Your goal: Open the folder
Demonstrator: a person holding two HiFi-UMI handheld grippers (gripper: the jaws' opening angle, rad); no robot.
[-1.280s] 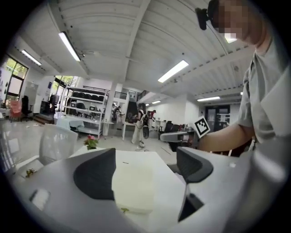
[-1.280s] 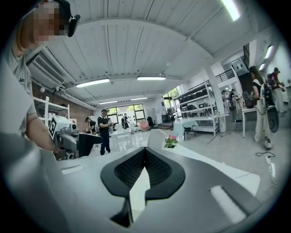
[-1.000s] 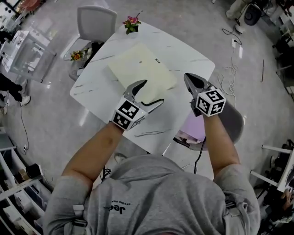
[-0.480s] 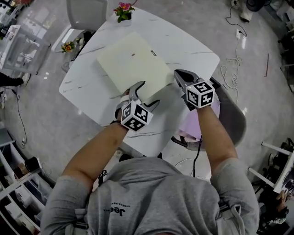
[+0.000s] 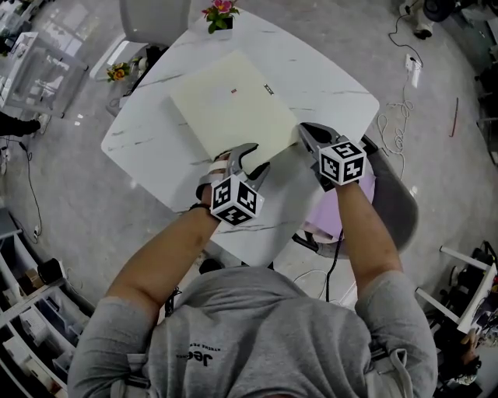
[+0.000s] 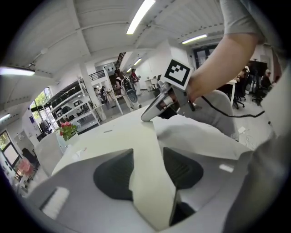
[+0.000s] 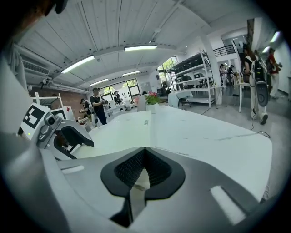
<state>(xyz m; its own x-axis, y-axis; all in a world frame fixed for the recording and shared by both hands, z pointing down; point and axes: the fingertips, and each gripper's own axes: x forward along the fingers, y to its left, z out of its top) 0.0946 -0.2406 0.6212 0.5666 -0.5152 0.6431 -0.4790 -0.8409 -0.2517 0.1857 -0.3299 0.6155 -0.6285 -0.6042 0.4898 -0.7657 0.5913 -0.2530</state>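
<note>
A pale yellow folder [image 5: 233, 101] lies closed and flat on the white marble table [image 5: 327, 85]. My left gripper [image 5: 259, 155] is at its near edge. In the left gripper view the folder's edge [image 6: 145, 173] runs between the two pads of that gripper [image 6: 148, 152]. The jaws are closing, with a gap still showing at the pads. My right gripper [image 5: 303, 130] sits at the folder's near right corner, jaws shut and tips together [image 7: 144, 148]. Only the pale folder surface [image 7: 122, 132] shows beyond them. Each gripper also appears in the other's view: right gripper [image 6: 152, 111], left gripper [image 7: 72, 136].
A small pot of pink flowers [image 5: 219, 15] stands at the table's far edge, beside a grey chair [image 5: 156, 19]. Another chair holding something pink [image 5: 350, 210] is tucked under the near right side. Cables [image 5: 405, 70] lie on the floor to the right.
Both grippers have come down from above the table to the folder's near edge. The left jaws have narrowed from wide open around that edge. The right jaws stayed shut.
</note>
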